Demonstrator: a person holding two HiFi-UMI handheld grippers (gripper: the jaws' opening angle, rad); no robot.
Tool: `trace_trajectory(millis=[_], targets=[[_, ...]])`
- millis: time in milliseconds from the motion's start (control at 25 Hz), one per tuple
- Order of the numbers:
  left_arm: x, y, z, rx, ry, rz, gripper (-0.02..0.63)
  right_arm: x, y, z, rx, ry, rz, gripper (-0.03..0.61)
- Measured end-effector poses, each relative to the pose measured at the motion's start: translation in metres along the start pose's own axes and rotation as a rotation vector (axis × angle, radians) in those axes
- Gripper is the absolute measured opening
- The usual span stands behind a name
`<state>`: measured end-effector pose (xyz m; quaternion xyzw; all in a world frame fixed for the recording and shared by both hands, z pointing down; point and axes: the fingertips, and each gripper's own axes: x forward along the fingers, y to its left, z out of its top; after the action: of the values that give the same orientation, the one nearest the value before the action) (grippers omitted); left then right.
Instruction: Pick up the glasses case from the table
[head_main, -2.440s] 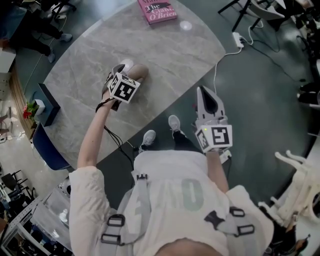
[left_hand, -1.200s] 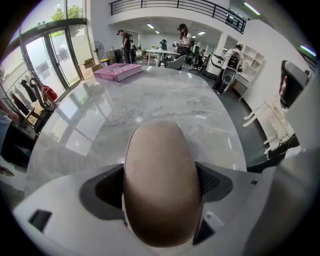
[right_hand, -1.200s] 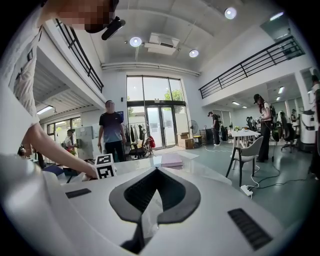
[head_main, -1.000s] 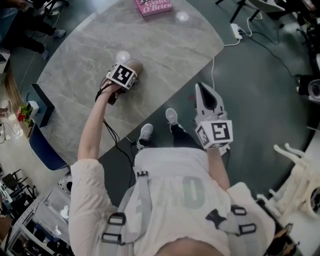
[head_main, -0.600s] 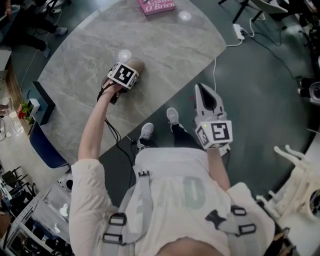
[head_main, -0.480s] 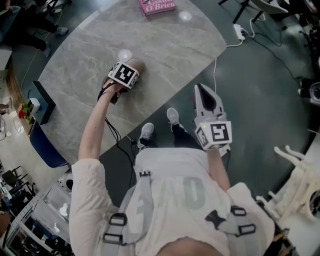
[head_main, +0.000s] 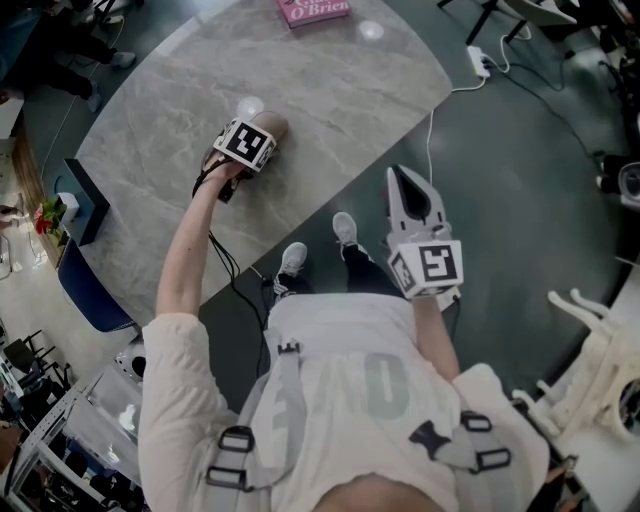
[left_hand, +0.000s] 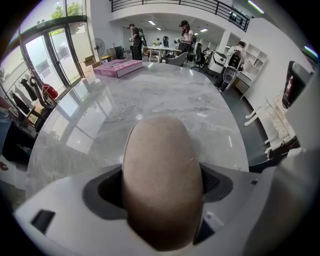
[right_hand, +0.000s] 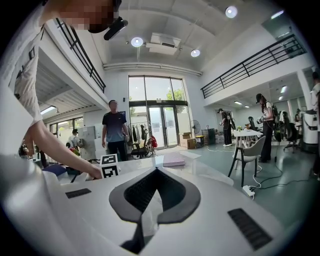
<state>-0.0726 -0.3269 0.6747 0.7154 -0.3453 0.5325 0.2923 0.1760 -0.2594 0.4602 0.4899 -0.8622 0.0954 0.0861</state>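
Note:
The tan, oval glasses case (head_main: 276, 124) is on the grey marble table (head_main: 330, 100), near its front-left part. My left gripper (head_main: 258, 140) is shut on the glasses case. In the left gripper view the glasses case (left_hand: 162, 175) fills the space between the dark pads (left_hand: 107, 187), and I cannot tell whether it still rests on the table. My right gripper (head_main: 400, 180) is shut on nothing and hangs over the floor, off the table's right edge. In the right gripper view the right gripper (right_hand: 152, 197) has its tips touching.
A pink book (head_main: 315, 8) lies at the table's far edge, and shows as the pink book (left_hand: 117, 68) in the left gripper view. A white power strip (head_main: 478, 68) and cable lie on the floor to the right. A white frame (head_main: 600, 360) stands at the right.
My left gripper has edged forward over the glasses case on the table. The right gripper has stayed shut in about the same place.

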Motion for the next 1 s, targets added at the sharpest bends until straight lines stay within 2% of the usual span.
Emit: trace_trajectory(millis=[160,480,600,720,1000], targets=[[0.0,-0.001,-0.006,0.029,0.012,0.03,0.402,0.0,0.005,0.007,-0.005,-0.019,0.018,0.0],[-0.033,0.007,0.003,0.028,-0.064,0.07,0.402,0.006,0.016,0.02,-0.027,-0.055,0.038,0.0],[-0.062,0.012,0.019,0.071,-0.136,0.122,0.402,0.011,0.024,0.032,-0.043,-0.086,0.051,0.0],[-0.084,0.01,0.033,0.059,-0.22,0.126,0.402,0.017,0.03,0.047,-0.058,-0.121,0.061,0.0],[-0.169,0.023,0.067,0.056,-0.48,0.24,0.402,0.03,0.052,0.083,-0.111,-0.211,0.088,0.0]])
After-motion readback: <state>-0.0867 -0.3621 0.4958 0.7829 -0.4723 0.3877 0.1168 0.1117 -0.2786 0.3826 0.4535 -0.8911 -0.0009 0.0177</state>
